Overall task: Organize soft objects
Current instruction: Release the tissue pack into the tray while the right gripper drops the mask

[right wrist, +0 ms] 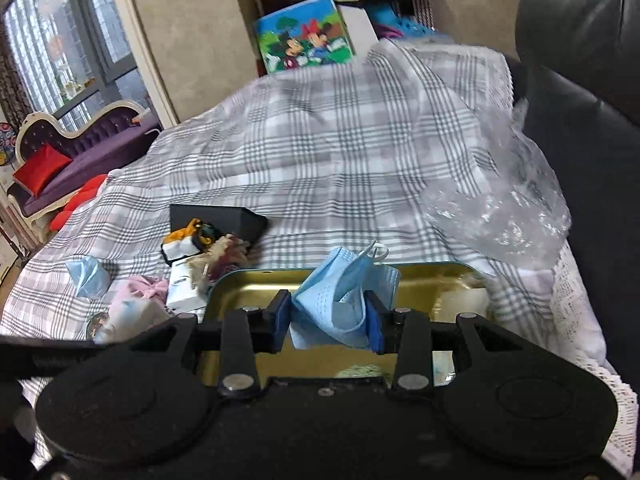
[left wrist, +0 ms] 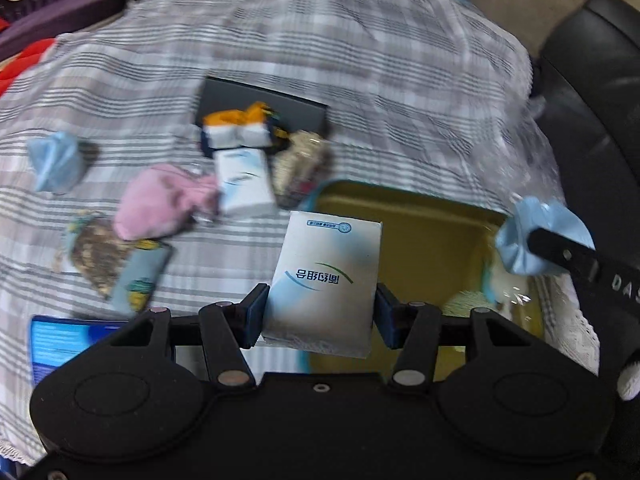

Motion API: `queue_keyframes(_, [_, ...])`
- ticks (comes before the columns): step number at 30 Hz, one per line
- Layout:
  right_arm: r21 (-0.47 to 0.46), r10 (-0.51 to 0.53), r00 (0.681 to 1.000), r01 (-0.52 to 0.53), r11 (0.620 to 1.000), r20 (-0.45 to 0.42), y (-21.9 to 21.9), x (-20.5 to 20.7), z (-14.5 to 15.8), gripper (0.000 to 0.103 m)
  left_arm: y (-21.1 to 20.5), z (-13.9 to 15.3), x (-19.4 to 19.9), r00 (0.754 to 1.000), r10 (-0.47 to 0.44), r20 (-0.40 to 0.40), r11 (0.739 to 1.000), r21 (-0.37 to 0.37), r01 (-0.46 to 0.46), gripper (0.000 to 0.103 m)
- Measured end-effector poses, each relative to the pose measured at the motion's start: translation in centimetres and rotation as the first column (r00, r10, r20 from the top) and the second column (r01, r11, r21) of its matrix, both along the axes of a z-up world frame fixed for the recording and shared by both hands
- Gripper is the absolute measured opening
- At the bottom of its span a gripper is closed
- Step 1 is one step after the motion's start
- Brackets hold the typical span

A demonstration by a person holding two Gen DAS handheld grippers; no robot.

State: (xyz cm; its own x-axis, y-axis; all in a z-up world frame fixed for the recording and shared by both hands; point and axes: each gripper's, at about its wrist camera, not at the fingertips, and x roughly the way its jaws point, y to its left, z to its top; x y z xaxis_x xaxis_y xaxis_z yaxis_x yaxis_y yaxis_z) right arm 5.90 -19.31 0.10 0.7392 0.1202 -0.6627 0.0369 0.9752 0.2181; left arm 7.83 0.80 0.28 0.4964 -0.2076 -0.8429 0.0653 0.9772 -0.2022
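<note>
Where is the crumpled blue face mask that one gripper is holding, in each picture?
Left wrist view: blue face mask at far right edge, pinched in the right gripper.
Right wrist view: blue face mask at bottom centre.
Shared landmark: the gold tin tray.

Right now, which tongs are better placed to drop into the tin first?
Right. The right tongs hold the blue face mask directly over the tin; the left tongs hold the tissue pack at its edge.

Tin (right wrist: 436,276) looks like glossy gold metal, mask (right wrist: 340,292) is soft pleated fabric, tissue pack (left wrist: 326,280) shiny plastic wrap, tablecloth (right wrist: 320,152) matt woven plaid.
</note>
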Motion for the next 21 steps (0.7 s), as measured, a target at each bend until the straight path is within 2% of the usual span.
queue_keyframes(3, [0.006,-0.015,1.000,0.015,1.000,-0.013,-0.6,0.4,-0.2,0.038,-1.6,-0.3,0.3,0.998,-0.063,-0.007,0.998,-0.031,0.063,0.054])
queue_keyframes(5, [0.005,-0.018,1.000,0.018,1.000,-0.017,-0.7,0.2,-0.1,0.038,-2.3,-0.4,0.1,0.997,-0.078,0.005,0.997,-0.017,0.078,0.063])
queue_keyframes(8, [-0.003,-0.018,1.000,0.018,1.000,-0.018,-0.8,0.2,-0.1,0.038,-2.7,-0.5,-0.1,0.996,-0.082,0.017,0.996,0.023,0.082,0.065])
queue_keyframes(14, [-0.006,-0.023,0.999,0.023,1.000,-0.024,-1.0,0.8,-0.1,0.038,-1.1,-0.4,0.2,1.000,-0.027,0.009,1.000,0.003,0.027,0.067])
queue_keyframes(21, [-0.034,-0.029,1.000,0.030,0.999,0.005,-0.4,1.2,0.7,0.041,2.0,-0.7,0.3,0.998,0.063,-0.012,0.998,0.015,-0.062,0.070])
